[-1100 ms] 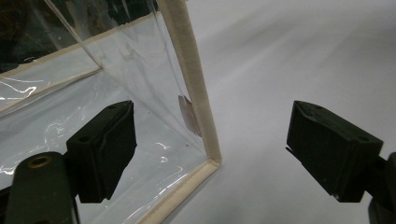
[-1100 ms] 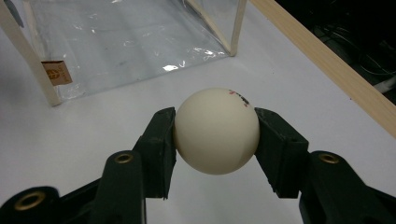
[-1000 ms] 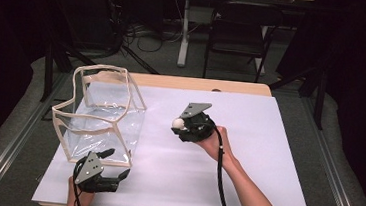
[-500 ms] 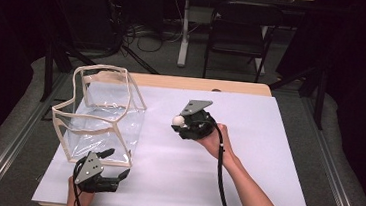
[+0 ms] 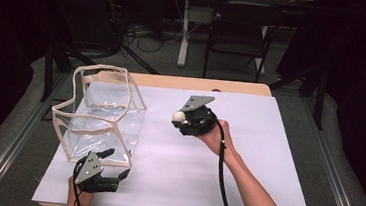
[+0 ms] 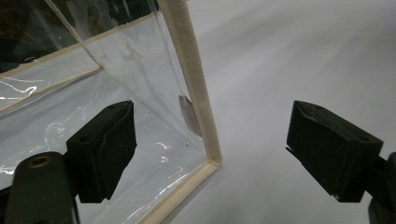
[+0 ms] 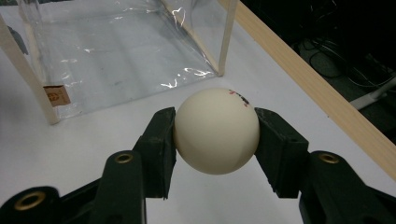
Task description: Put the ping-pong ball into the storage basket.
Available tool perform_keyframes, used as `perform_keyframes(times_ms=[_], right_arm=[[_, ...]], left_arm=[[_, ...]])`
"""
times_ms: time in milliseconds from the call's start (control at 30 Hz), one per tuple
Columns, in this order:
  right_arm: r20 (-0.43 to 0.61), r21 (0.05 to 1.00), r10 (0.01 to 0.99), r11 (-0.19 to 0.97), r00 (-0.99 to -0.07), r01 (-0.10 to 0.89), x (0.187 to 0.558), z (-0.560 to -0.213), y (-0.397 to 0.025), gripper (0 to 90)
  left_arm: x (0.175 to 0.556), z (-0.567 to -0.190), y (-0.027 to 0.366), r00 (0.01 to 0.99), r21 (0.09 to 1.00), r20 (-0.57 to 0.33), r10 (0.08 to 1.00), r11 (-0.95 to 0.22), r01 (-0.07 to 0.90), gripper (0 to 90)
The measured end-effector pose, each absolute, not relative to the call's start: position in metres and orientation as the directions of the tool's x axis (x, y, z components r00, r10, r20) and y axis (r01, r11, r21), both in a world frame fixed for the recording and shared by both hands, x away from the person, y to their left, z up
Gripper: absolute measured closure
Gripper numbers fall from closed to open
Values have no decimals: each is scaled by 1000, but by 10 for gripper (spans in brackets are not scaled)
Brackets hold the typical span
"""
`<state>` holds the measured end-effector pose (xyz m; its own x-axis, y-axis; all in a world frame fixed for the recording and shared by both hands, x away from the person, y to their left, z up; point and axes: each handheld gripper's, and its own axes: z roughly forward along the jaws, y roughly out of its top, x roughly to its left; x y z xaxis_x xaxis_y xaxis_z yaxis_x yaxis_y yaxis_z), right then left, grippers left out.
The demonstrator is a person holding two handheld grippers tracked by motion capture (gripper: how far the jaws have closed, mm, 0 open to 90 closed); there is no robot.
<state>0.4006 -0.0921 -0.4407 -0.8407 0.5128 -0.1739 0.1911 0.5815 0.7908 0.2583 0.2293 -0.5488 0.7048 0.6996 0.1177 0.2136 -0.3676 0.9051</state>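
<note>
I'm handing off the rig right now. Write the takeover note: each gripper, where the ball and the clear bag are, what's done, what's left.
Right gripper: shut on the white ball, held above the white table, to the right of the bag.
Left gripper: open, at the near corner of the clear bag; its jaws straddle the bag's cream corner seam without gripping it.
Bag: stands upright at the table's left, top open, nothing visible inside.
Done: ball picked up.
Left, likely: steady or grip the bag with the left gripper, carry the ball over the opening and release it inside.
</note>
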Motion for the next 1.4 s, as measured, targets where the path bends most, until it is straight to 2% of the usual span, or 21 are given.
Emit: perform_keyframes(times_ms=[1400], right_arm=[[-187, 805, 508, 569, -841, 165, 417, -407, -78, 506]], left_arm=[[259, -549, 230, 701, 907, 112, 704, -361, 217, 161]])
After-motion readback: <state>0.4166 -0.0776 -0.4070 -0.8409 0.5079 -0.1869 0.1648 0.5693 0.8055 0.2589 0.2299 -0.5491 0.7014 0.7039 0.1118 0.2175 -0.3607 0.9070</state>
